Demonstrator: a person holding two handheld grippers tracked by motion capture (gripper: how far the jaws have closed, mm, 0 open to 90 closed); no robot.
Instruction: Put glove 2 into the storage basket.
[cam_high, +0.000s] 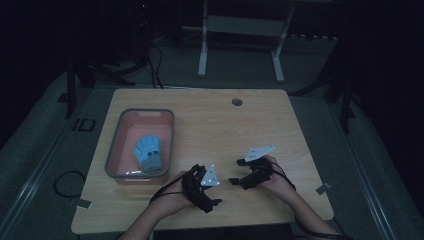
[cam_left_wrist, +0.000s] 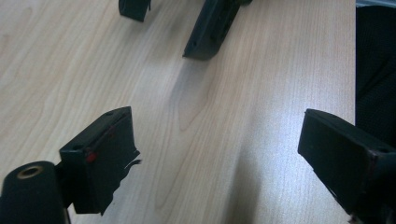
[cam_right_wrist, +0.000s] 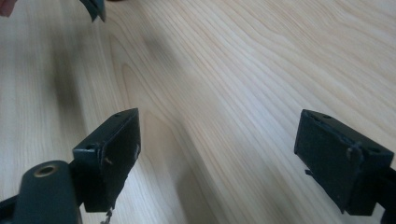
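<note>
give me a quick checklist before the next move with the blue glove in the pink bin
1. Left hand-held gripper open, nothing between its jaws: ok.
2. Right hand-held gripper open and empty: ok.
3. Small blue fabric glove lying inside the pink plastic bin with grey rim: ok.
4. Light wooden table bare between grippers and bin: ok.
5. Bin within the left gripper's reach: likely ok, it sits just left of that hand.
6. Which side of the glove faces up: cannot tell, dim picture.
</note>
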